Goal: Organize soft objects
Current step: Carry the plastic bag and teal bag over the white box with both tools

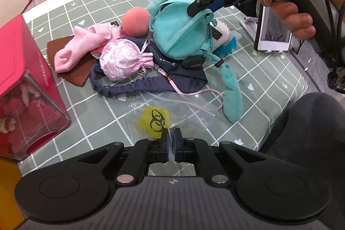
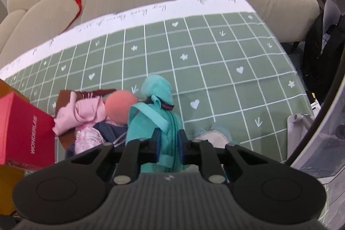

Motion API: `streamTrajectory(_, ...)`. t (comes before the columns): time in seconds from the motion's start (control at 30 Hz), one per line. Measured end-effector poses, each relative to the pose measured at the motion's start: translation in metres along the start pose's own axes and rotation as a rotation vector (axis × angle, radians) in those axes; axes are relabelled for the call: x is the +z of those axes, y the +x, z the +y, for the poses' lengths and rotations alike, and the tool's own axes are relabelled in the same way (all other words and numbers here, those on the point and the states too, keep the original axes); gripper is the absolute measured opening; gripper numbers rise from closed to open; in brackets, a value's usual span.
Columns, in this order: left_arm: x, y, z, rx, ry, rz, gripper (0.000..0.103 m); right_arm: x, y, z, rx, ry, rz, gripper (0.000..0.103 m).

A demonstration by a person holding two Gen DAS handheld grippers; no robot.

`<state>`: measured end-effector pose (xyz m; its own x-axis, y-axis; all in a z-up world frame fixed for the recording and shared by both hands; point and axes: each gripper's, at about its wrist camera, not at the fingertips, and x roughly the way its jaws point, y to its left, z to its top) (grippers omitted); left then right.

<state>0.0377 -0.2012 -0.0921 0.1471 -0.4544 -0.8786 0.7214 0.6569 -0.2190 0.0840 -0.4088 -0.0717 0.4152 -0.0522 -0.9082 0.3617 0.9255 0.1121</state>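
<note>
While the right gripper (image 2: 169,143) clenches its fingers on the teal plush bag (image 1: 181,33), pinching it at the zipper edge, the bag sits half raised over the pile on the checked cloth (image 2: 215,61). The left gripper (image 1: 171,139) has its fingers clenched on the edge of a clear plastic bag (image 1: 172,109) with a yellow tag, lying just in front of the pile. The risk, as I judge it: the teal bag's long tail (image 1: 231,96) and straps trail across the navy cloth (image 1: 151,81) and near the pink pouch's cord (image 1: 194,94), so a lift may drag these along or scatter the pile. The narrow pinch on soft plush could also slip. The peach ball (image 1: 135,21), touching the bag, may roll off.
</note>
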Motion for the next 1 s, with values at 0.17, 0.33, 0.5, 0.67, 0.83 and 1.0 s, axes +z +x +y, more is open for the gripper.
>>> streamTrajectory(0.17, -0.004, -0.014, 0.010, -0.003, -0.032, -0.025, 0.004, -0.002, -0.007, 0.010, -0.004, -0.003, -0.016, 0.013)
streamTrajectory(0.33, -0.004, -0.020, 0.017, 0.003, -0.056, -0.034, 0.004, -0.003, -0.018, 0.013, 0.000, 0.003, -0.044, 0.013)
streamTrajectory(0.5, -0.002, -0.026, 0.018, -0.001, -0.071, -0.047, 0.004, -0.005, -0.029, 0.012, 0.005, 0.009, -0.060, 0.013)
streamTrajectory(0.67, 0.003, -0.031, 0.016, 0.010, -0.078, -0.053, 0.004, -0.007, -0.036, 0.013, -0.008, 0.011, -0.067, 0.013)
streamTrajectory(0.83, 0.017, -0.040, 0.018, 0.006, -0.130, -0.027, 0.000, -0.008, -0.049, 0.014, 0.003, 0.008, -0.068, 0.013)
streamTrajectory(1.0, 0.029, -0.054, 0.018, 0.040, -0.156, -0.022, 0.000, -0.010, -0.061, 0.017, 0.004, 0.019, -0.076, 0.013)
